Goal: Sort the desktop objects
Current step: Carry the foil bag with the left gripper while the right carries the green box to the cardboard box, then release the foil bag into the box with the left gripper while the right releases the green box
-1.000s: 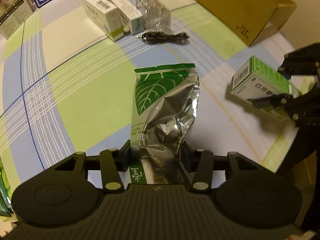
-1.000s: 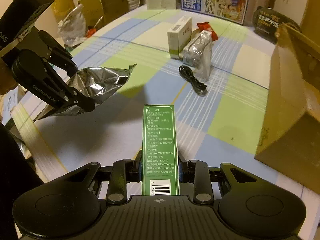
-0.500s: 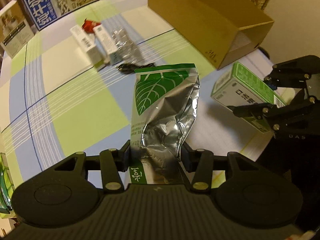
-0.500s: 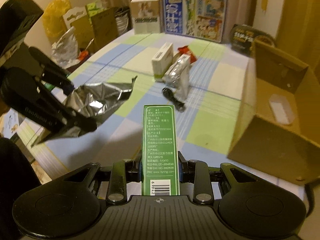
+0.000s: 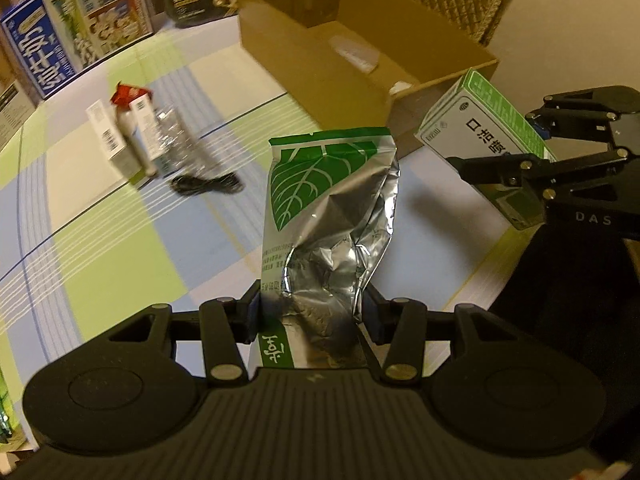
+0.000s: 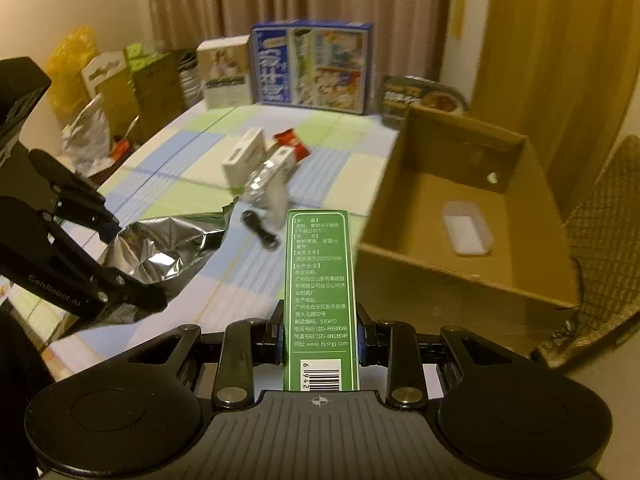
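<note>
The left gripper has its jaws closed on the lower end of a crumpled foil pouch with a green leaf print, held clear above the surface. The pouch's long axis runs away from the gripper toward 12 o'clock in the left wrist view, its green sealed top edge farthest out. It looks light, thin and floppy; the foil creases rather than resists, so a pinch near one end, as here, lets the rest sag and swing. Foil is also slick, so a firm pinch across a flat part seems wise.

The right gripper has its jaws clamped on the two broad faces of a green and white medicine carton, gripped near the barcode end. Its long axis also points straight out toward 12 o'clock in the right wrist view, with a narrow green printed side facing the camera. The carton looks light and stiff, but thin card could dent under a hard squeeze.

An open cardboard box sits at 1 o'clock from the carton, with a small clear plastic tray on its floor. Both items appear headed there, as a judgement. More small boxes and a black cable lie on the surface at 10 o'clock.
</note>
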{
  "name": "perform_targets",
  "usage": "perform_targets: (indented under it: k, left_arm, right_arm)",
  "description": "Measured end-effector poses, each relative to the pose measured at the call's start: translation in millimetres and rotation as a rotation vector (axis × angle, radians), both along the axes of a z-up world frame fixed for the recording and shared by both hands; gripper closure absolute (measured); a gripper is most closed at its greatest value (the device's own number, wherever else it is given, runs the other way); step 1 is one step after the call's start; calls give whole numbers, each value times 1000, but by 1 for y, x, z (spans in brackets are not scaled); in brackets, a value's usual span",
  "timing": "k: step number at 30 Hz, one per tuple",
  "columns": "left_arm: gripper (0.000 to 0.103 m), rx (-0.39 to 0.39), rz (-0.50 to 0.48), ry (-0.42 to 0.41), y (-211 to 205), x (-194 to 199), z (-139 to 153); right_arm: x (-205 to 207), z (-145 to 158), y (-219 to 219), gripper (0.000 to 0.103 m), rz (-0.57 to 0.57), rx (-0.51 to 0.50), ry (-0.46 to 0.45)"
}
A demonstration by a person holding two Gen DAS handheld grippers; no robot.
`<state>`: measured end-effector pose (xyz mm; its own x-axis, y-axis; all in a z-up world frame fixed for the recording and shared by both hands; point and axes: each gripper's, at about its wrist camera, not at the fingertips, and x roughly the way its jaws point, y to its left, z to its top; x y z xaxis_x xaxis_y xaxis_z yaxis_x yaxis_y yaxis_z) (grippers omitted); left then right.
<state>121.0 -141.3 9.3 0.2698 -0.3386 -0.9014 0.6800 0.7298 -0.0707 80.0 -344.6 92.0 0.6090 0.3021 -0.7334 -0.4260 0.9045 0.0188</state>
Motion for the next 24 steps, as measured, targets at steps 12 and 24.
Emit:
perform_targets:
  k: [12,24]
  left_arm:
    - [59,-67,-2,-15,-73,12,30]
    - [60,-124,-2,-29,-137,43,54]
  right_arm:
    - [20,33,-59,75,-115,6,-54]
    - [69,43,-105,75,-188,-9,-65]
